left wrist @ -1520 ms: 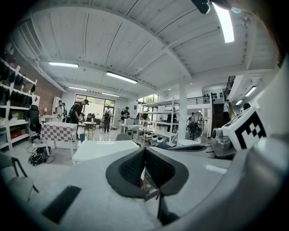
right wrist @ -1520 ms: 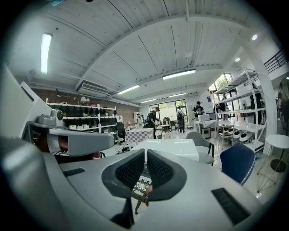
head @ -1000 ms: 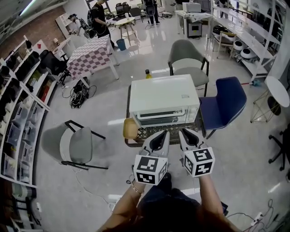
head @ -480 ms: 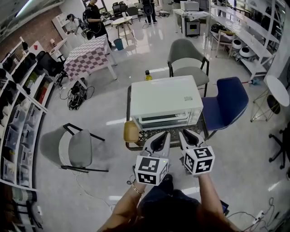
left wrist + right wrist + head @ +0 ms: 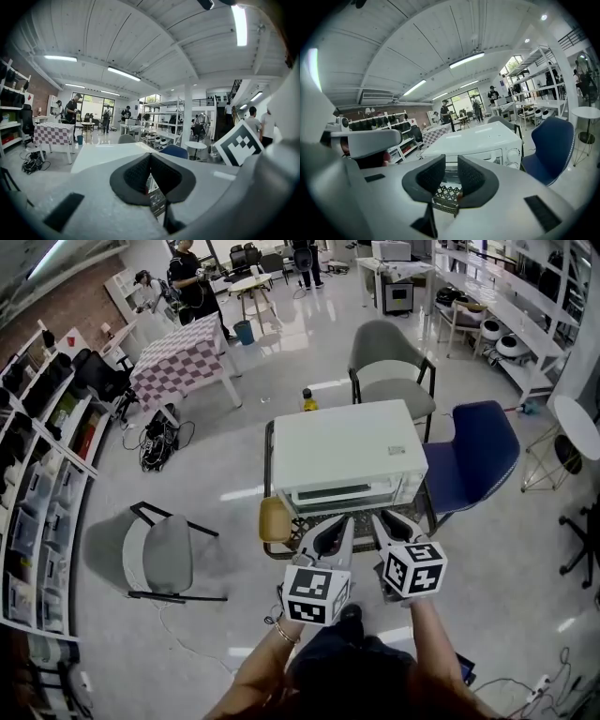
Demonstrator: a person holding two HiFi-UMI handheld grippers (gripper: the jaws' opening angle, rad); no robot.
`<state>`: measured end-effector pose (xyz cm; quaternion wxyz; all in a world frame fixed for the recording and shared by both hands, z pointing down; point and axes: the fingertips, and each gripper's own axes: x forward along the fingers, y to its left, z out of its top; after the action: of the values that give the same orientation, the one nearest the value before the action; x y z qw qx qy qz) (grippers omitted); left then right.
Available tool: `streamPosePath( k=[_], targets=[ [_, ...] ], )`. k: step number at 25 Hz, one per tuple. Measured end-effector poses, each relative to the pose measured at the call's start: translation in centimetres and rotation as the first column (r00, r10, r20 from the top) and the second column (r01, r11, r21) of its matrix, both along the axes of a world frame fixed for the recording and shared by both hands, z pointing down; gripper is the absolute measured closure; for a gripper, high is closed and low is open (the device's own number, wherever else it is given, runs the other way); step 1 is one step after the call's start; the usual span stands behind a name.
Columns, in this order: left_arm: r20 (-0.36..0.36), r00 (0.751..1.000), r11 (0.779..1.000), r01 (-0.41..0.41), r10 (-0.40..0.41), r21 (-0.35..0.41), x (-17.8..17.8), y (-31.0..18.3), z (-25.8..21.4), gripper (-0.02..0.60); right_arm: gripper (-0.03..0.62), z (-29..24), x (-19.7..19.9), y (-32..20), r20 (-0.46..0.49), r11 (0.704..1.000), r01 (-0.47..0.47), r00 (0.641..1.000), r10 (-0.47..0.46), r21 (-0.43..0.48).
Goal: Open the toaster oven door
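- Toaster oven [image 5: 345, 448]: white, on a black lattice stand [image 5: 445, 194], just ahead of both grippers. Its door [image 5: 349, 491] is shut and faces the person, within easy reach.
- Right gripper [image 5: 388, 519]: aimed at the door front. Jaws a little apart, just been opening, nothing between them; likely readying to take the door's edge.
- Left gripper [image 5: 330, 524]: alongside, jaws closed together on nothing; seemingly kept spare.

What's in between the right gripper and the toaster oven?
Just the front edge of the black lattice crate under the toaster oven. The right gripper view shows it past the right gripper.
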<state>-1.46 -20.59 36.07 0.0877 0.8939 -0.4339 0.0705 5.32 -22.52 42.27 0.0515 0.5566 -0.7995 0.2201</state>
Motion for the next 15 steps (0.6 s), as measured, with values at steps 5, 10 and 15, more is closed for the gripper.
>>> streamPosePath(
  k=[5, 10, 15],
  targets=[
    [0.003, 1.0, 1.0, -0.01, 0.01, -0.007, 0.2, -1.2, 0.4, 0.568, 0.517, 1.3, 0.5, -1.3, 0.048, 0.999, -0.023, 0.999, 0.025, -0.041],
    [0.005, 1.0, 1.0, -0.022, 0.022, -0.02, 0.2, -2.0, 1.3, 0.568, 0.499, 2.8, 0.4, -2.4, 0.099, 0.996, -0.036, 0.994, 0.044, -0.082],
    [0.004, 1.0, 0.999, -0.025, 0.025, -0.031, -0.2, -3.1, 2.0, 0.568, 0.491, 4.2, -0.1, -3.5, 0.136, 0.992, -0.043, 0.989, 0.059, -0.115]
  ],
)
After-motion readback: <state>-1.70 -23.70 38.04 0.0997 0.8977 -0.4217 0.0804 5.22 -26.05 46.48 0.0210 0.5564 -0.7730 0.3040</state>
